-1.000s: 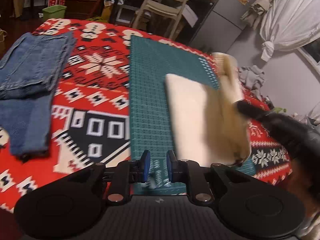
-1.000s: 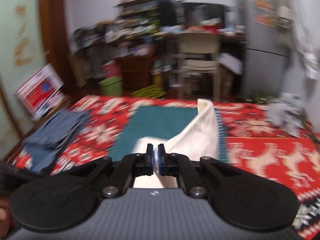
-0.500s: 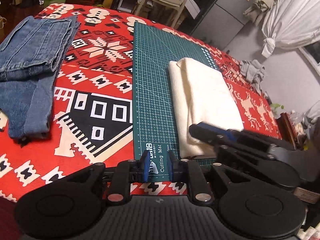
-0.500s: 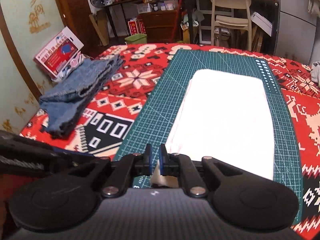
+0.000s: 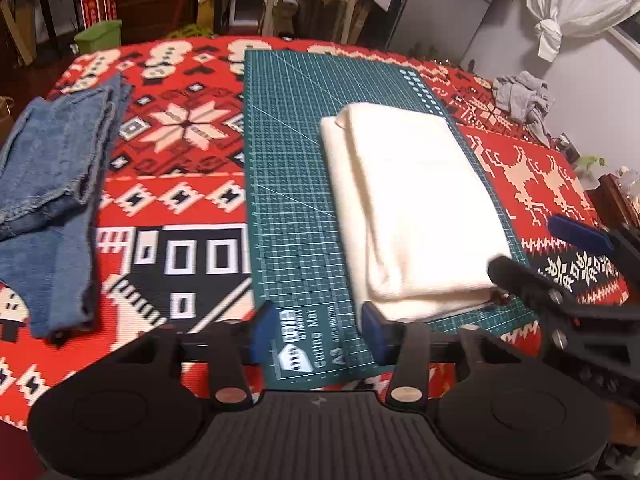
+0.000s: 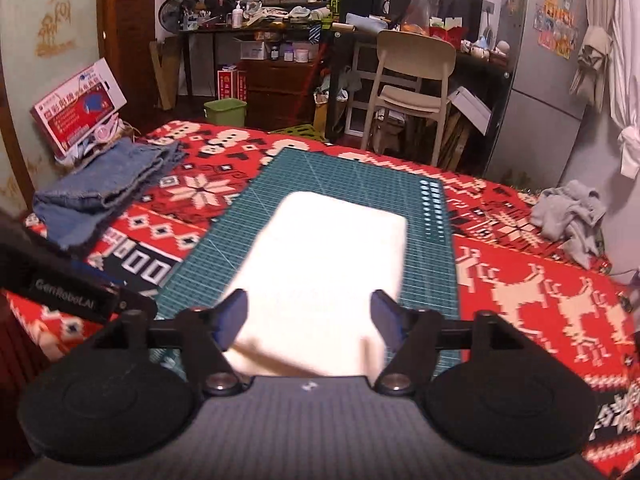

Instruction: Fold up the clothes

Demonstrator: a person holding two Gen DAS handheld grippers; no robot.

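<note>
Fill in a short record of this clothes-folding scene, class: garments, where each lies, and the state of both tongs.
Cream garment: folded, on green cutting mat
Jeans: folded, on red patterned cloth, left of mat
Grey garment: crumpled, far right
Left tongs: just opened, nothing between
Right tongs: just opened, over cream garment's near edge, not gripping

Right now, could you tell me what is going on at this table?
A person with a gripper in each hand is folding clothes. The cream garment lies folded on the green cutting mat. The left gripper and right gripper have just been opening; neither grips anything. Folded jeans lie to the left, a crumpled grey garment to the right.
</note>
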